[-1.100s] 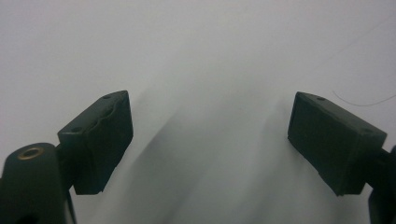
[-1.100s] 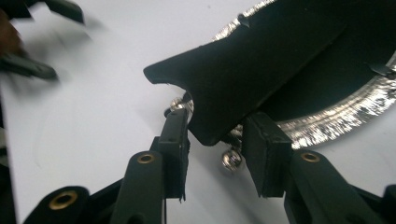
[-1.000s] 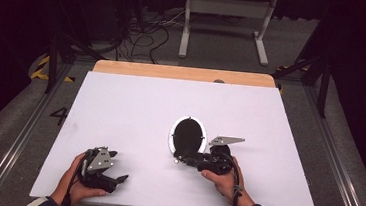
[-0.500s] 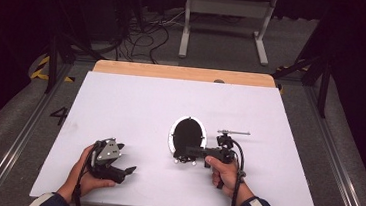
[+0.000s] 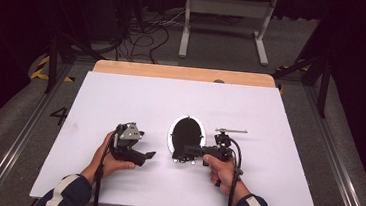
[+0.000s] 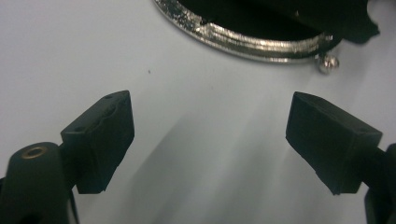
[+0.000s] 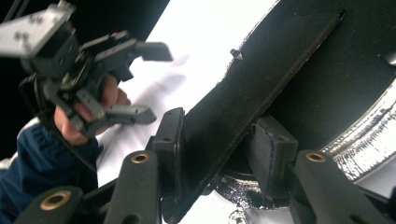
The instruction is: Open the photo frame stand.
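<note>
A black pan (image 5: 187, 132) with a shiny silver rim (image 6: 247, 39) lies on the white table (image 5: 270, 120), its flat black handle (image 7: 261, 79) pointing toward the person. My right gripper (image 5: 191, 151) has that handle between its pads, and its jaws have just been closing onto it (image 7: 219, 140). My left gripper (image 5: 149, 155) hovers just left of the pan, jaws wide apart over bare table (image 6: 210, 135). In the right gripper view the left gripper (image 7: 156, 81) shows open, held by a hand with a dark blue sleeve.
A wooden strip (image 5: 183, 73) runs along the table's far edge. Beyond it stand a metal frame (image 5: 225, 24) and loose cables (image 5: 142, 34) on the dark floor. White table stretches to either side of the pan.
My left gripper has moved right, toward the pan. My right gripper has turned at the pan's handle, so its grey top plate now shows edge-on.
</note>
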Available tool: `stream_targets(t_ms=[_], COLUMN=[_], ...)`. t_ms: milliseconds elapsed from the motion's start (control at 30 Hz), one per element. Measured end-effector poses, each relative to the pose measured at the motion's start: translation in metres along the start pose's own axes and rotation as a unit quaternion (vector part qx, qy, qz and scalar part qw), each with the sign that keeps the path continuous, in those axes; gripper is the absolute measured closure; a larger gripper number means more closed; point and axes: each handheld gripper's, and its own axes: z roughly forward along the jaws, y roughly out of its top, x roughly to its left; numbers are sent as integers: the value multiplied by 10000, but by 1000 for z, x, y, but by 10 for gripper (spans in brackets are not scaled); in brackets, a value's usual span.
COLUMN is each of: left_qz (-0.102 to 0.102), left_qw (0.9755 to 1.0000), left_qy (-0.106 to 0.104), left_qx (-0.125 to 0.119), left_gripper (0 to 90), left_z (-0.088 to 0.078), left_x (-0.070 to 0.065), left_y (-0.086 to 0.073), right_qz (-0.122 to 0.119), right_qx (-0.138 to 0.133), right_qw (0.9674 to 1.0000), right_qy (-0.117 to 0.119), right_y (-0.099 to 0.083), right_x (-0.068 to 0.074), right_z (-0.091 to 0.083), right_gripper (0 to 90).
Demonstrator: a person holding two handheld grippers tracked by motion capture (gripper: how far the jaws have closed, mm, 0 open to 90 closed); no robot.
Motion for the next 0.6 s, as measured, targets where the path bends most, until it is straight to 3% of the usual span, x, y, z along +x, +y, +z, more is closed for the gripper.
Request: stream_targets(t_ms=[33,67,167,233,333,433,500,600], left_qz=[-119,-119,-248,-310,-285,-268,-370,-327], left_qw=[9998,9998,9992,9986,9981,9987,9982,9978], left_qy=[-129,-129,-233,-351,-471,-401,-457,-572], left_qx=[-83,-83,-228,-237,-259,-158,-137,-122], left_gripper=[151,151,154,145,144,142,135,135], left_z=[4,4,12,17,26,34,38,42], left_x=[4,4,7,8,9,7,6,6], left_y=[4,4,11,16,23,27,29,32], right_qz=[-242,-242,-613,-701,-901,-1274,-1393,-1455], right_qx=[-23,-23,-37,-55,-45,-35,-20,-10], right_qw=[9997,9997,9981,9975,9958,9917,9901,9892], right_qy=[-30,-30,-90,-90,-125,-167,-197,-198], right_y=[0,0,0,-1,-1,0,0,0], right_x=[3,3,8,9,11,15,17,18], right_z=[0,0,0,0,0,0,0,0], right_gripper=[596,596,600,599,600,599,599,599])
